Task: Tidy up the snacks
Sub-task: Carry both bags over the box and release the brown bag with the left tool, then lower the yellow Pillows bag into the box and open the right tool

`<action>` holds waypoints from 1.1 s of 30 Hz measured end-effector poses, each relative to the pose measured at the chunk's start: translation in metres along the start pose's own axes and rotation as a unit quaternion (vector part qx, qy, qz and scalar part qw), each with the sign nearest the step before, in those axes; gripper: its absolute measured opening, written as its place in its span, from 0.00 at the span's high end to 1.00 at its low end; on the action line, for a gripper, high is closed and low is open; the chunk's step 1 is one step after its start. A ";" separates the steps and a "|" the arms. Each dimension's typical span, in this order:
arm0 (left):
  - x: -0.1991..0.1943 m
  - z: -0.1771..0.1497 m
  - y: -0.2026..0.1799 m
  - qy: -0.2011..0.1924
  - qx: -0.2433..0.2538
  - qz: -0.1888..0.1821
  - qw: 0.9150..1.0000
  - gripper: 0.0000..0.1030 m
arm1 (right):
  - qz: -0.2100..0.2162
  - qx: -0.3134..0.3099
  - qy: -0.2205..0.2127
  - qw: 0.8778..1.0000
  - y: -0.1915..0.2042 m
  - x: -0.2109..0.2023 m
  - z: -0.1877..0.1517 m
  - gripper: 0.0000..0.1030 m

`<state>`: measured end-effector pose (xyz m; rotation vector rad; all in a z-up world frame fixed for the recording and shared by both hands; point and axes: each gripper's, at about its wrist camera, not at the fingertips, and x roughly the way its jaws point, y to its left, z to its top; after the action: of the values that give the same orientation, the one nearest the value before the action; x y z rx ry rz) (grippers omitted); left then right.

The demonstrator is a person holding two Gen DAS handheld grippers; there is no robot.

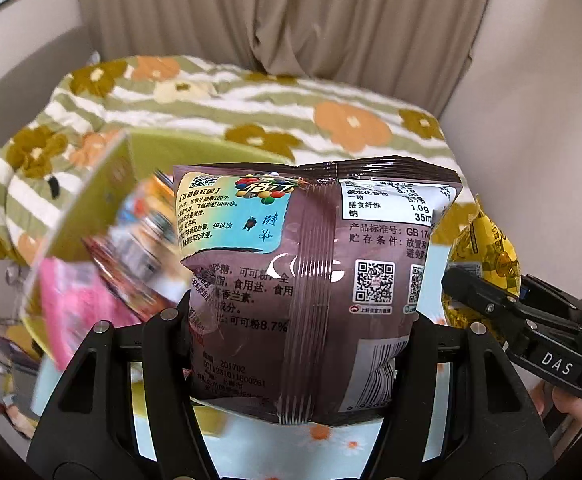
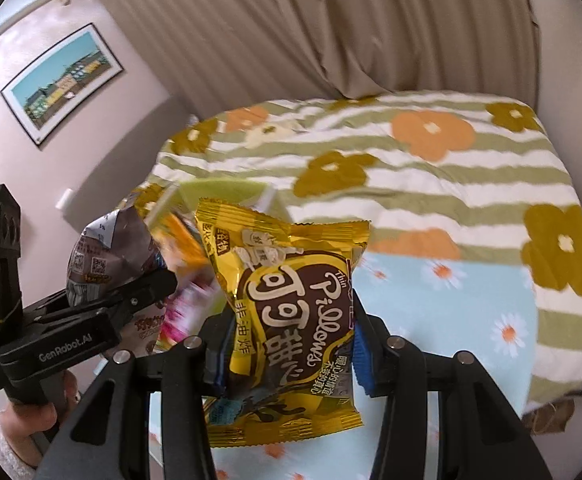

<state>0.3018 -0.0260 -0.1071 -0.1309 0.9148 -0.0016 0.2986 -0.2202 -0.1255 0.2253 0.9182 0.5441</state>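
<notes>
My left gripper [image 1: 299, 336] is shut on a brown chocolate snack bag [image 1: 303, 264], held upright in the air with its printed back toward the camera. My right gripper [image 2: 287, 344] is shut on a yellow Pillows snack packet [image 2: 287, 316], gripped at its sides between the blue pads. In the left wrist view the yellow packet [image 1: 487, 252] and the right gripper [image 1: 471, 300] show at the right edge. From the right wrist camera, the brown bag [image 2: 107, 256] and the left gripper [image 2: 143, 288] appear at the left. Both bags hang above the bed.
A green box [image 1: 103, 200] holding several colourful snack packs [image 1: 139, 248] sits at the left, blurred. Below lies a light blue daisy cloth [image 2: 451, 308] on a bed with a green striped flower quilt [image 2: 411, 160]. Beige curtains [image 2: 331, 20] hang behind. A hand [image 2: 19, 432] holds the left gripper.
</notes>
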 end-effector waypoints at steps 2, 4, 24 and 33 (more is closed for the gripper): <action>-0.006 0.014 0.018 -0.006 0.000 0.000 1.000 0.44 | 0.009 -0.015 -0.005 1.000 0.018 0.004 0.012 0.58; -0.007 0.028 0.039 -0.007 0.001 -0.001 1.000 0.44 | 0.011 -0.025 -0.011 1.000 0.033 0.011 0.022 0.58; 0.087 0.089 0.193 0.075 0.038 0.017 0.996 0.29 | -0.033 0.018 -0.018 0.999 0.122 0.100 0.079 0.58; 0.083 0.077 0.215 0.065 0.042 -0.005 0.997 0.00 | -0.052 0.024 -0.011 0.998 0.140 0.114 0.083 0.58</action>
<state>0.4017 0.1914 -0.1509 -0.0569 1.0434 -0.0579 0.3712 -0.0373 -0.0979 0.2263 0.9170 0.4233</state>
